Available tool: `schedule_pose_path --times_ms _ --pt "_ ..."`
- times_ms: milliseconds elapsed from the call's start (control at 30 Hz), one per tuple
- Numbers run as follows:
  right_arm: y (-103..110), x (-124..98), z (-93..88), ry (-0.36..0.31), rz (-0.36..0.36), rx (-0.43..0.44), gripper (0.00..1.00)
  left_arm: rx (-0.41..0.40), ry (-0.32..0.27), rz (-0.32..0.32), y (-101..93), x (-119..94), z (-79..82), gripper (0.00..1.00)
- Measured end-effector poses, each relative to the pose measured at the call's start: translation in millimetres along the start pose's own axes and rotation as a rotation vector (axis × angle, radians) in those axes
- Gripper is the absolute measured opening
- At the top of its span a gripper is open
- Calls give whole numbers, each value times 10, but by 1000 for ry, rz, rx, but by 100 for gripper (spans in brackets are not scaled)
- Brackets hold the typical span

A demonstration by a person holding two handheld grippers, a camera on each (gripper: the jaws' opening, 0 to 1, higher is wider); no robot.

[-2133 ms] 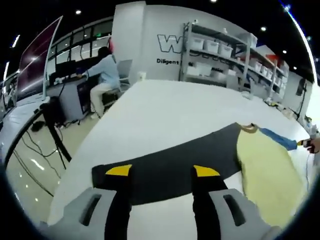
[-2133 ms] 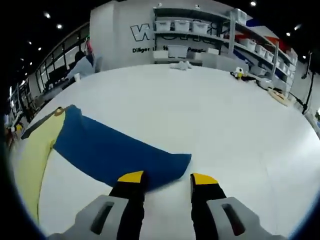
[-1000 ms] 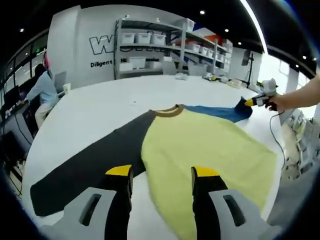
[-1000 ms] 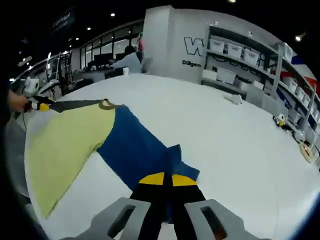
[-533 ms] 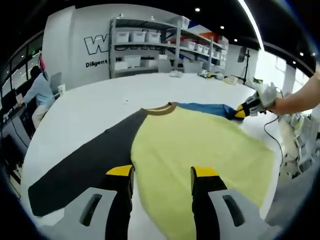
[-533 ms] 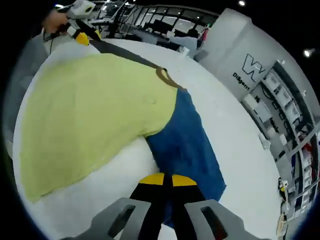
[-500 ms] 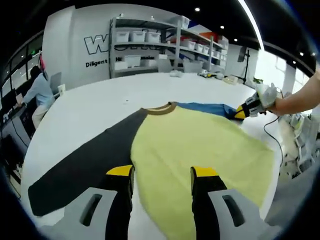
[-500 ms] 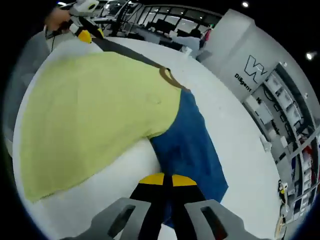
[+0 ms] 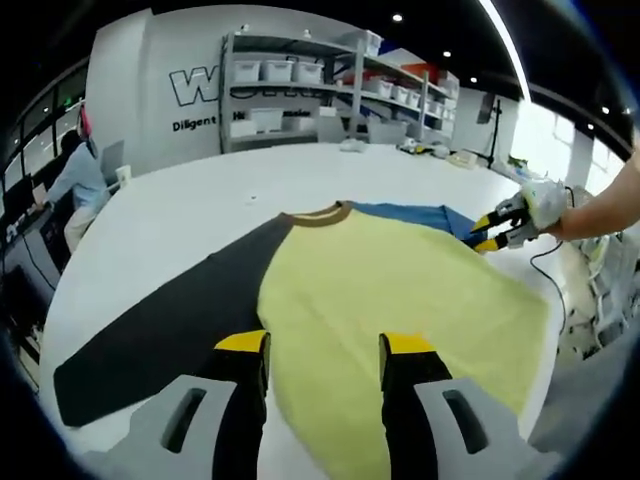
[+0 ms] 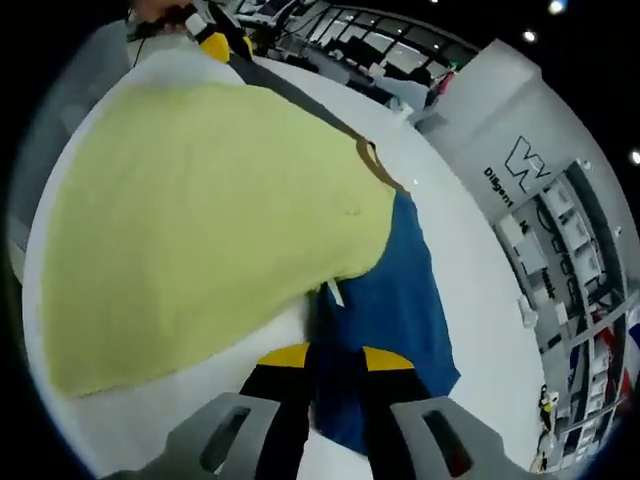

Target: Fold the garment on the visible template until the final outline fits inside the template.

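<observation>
Half a second back the right gripper (image 10: pixel 326 357) had its jaws pressed together on the blue sleeve (image 10: pixel 385 330); now they stand a little apart with the blue cloth between them, and whether they still grip it I cannot tell. In the left gripper view that same gripper (image 9: pixel 488 231) sits at the sleeve's fold beside the yellow body (image 9: pixel 400 290), nearer the trunk than it was, so the sleeve looks to have been carried inward as the first fold. A small white tag (image 10: pixel 335 292) shows where blue meets yellow, which suggests the cloth is doubled there. The left gripper (image 9: pixel 321 343) hangs with jaws spread and nothing between them, just over the seam where the dark sleeve (image 9: pixel 160 325) joins the body, probably placed to take that sleeve next. The garment lies flat on the white bench (image 9: pixel 230 190), brown collar (image 9: pixel 318 214) away from the person, dark sleeve fully stretched out. No template outline can be made out. Shelves with bins (image 9: pixel 300 90) stand beyond the bench.
</observation>
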State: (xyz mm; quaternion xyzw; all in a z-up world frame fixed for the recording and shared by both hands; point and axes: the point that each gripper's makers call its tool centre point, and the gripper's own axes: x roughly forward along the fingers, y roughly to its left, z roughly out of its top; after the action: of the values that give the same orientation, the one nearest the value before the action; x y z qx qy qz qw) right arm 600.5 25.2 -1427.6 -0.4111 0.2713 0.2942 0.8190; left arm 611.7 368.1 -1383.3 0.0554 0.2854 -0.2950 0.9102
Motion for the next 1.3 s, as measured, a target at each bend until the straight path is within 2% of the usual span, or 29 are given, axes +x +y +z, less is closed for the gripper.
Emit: schedule_pose_path --times_ms 100,167,200,233,300,433,500,567,700,767,933,967,1033,1133,1167,1267,1300 --pt "-12 -54 -113 8 4 75 21 2 0 1 2 1 0 44" --pt "-51 -62 -219 22 -2 59 24 0 1 1 5 5 -3 43" --pt "-44 -50 -276 24 10 78 24 -1 1 1 2 6 -4 43" --pt "-56 -44 -228 -9 16 95 23 -1 0 1 0 7 -2 43" --pt "-63 -50 -242 -3 27 94 22 -1 -2 -1 -11 10 4 43" --pt "55 -18 -89 -54 94 76 21 0 -4 -5 -32 18 7 43" --pt "116 13 -44 -62 132 81 15 0 -3 -6 -49 21 6 43" --pt "121 28 -48 -54 135 37 0 0 -2 -8 -58 23 5 43" --pt "19 -20 -18 -82 99 92 0 4 2 -14 -88 29 3 42" --pt "-83 -72 -10 -110 63 166 0 7 8 -17 -108 45 -7 42" --pt "-531 -281 -69 -180 -70 381 0 19 17 -33 -191 87 -8 41" --pt "-571 -298 -90 -180 -83 391 0 22 20 -37 -203 97 -11 41" --pt "-750 -383 -182 -197 -139 492 0 30 24 -49 -241 129 -3 42" --pt "-984 -492 -390 -206 -226 627 0 34 8 -56 -273 170 63 43" --pt "-1061 -534 -495 -214 -257 698 0 33 6 -57 -283 185 83 44" --pt "-1175 -589 -744 -191 -310 767 0 29 -3 -56 -309 195 101 45" --pt "-1227 -619 -828 -202 -332 834 0 29 -2 -58 -326 196 99 46"
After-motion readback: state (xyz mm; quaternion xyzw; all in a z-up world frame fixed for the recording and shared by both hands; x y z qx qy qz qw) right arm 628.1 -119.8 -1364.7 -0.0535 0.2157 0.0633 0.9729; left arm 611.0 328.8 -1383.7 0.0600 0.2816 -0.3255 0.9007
